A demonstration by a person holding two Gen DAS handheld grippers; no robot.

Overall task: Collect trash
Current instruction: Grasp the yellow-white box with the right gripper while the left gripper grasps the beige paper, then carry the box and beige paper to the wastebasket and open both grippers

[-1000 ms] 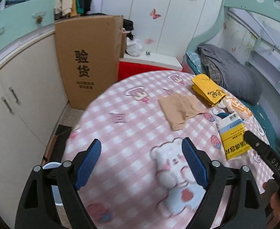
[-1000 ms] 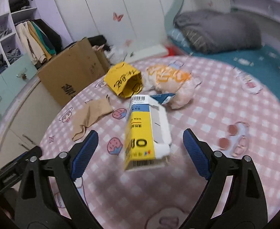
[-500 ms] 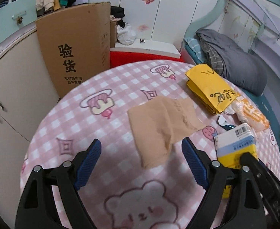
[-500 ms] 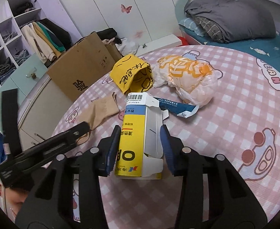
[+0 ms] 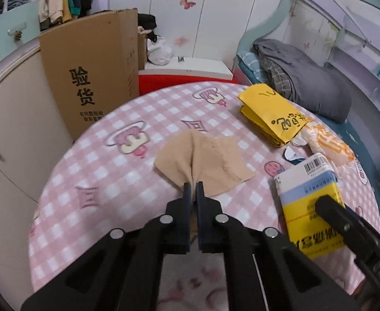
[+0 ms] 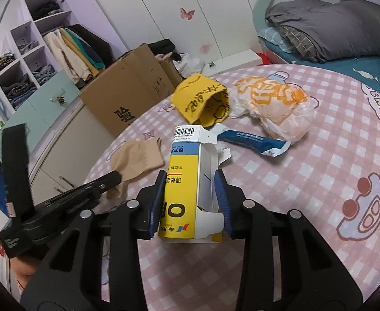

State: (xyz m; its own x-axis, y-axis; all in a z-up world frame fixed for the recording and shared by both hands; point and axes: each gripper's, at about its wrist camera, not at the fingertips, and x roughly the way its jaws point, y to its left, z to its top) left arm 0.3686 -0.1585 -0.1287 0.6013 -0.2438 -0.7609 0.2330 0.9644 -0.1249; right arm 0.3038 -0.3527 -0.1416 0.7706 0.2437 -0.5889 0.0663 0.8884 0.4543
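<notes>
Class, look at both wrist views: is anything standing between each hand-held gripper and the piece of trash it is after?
Nothing visible does. The left hand-held gripper is shut on the near edge of the beige cloth, and the right hand-held gripper is shut on the yellow carton. No bin is in view.

From the left wrist we looked forward along the left gripper [image 5: 193, 190], low and close over the pink checked tabletop [image 5: 112, 171], facing the cardboard box [image 5: 91, 70] and the white wardrobe doors [image 5: 216, 13]. From the right wrist we looked along the right gripper [image 6: 190, 181], equally near the tabletop [image 6: 319, 181], angled leftward toward the same box [image 6: 128, 96] and doors [image 6: 190, 7]. Both views shared the beige cloth [image 5: 203, 163] [image 6: 138, 158], the yellow carton [image 5: 309, 202] [image 6: 187, 181], the yellow bag [image 5: 272, 114] [image 6: 200, 101] and the grey bedding [image 5: 306, 77] [image 6: 332, 26]. Each view caught the other gripper at its edge.
</notes>
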